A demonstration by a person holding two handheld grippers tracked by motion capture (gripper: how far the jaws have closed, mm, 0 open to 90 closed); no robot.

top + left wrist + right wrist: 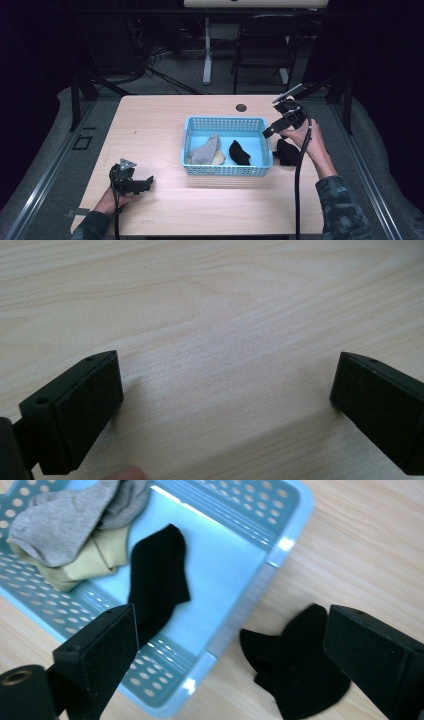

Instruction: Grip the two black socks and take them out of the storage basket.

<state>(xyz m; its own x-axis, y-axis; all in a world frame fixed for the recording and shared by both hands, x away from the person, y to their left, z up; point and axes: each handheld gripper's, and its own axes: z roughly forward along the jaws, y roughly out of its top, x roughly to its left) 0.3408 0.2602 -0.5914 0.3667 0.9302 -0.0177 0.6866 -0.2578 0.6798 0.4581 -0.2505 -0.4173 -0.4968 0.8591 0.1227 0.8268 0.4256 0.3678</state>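
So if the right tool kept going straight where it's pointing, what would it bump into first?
Probably the blue basket, at its near corner wall, which sits midway between the open right tool's tips; depth is hard to judge.

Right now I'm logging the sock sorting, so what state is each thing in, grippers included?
Blue basket: upright on the table, holding socks.
Grey sock: in the basket, crumpled on the beige sock.
Beige sock: in the basket, partly covered.
Black sock in the basket: lying flat, free of any grip.
Black sock on the table: outside the basket, bunched.
Right gripper: open, empty, above the basket's edge.
Left gripper: open, empty, low over bare wood.
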